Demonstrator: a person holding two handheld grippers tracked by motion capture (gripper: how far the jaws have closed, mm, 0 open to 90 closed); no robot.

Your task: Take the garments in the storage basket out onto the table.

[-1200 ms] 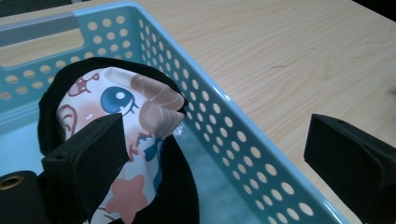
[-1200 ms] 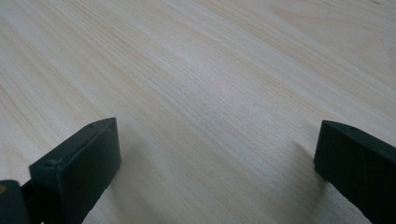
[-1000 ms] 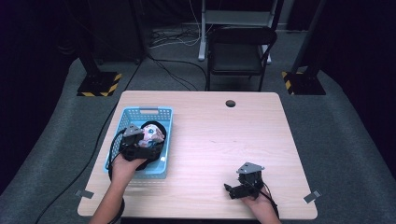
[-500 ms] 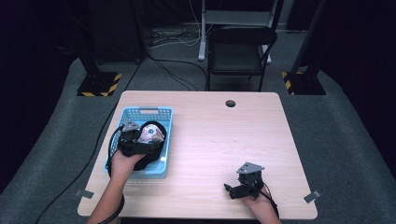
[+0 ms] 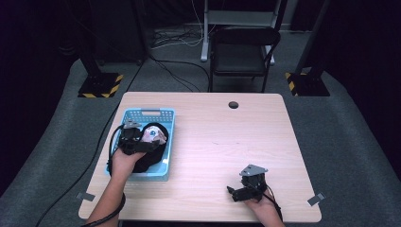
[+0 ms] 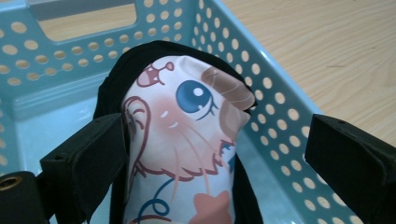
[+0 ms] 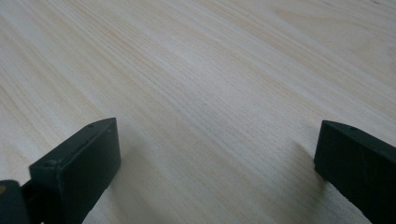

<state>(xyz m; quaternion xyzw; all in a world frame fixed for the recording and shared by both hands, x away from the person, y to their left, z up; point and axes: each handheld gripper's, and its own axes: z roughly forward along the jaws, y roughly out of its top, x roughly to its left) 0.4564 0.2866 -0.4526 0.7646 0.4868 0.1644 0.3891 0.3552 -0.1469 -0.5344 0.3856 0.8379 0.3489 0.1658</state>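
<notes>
high view: the left gripper (image 5: 134,140) hangs over the blue basket (image 5: 166,137), where a printed cushion (image 5: 155,135) lies; the right gripper (image 5: 246,185) rests on the table (image 5: 227,137).
left gripper view: jaws spread either side of the cushion — the left jaw touches it, the right stands clear.
right gripper view: jaws spread over bare wood — holding nothing.

High view: above the near edge, facing far and down over the table (image 5: 213,142).
Left gripper view: close inside the basket (image 6: 261,79), shared with the high view.
Right gripper view: low over bare tabletop.
</notes>
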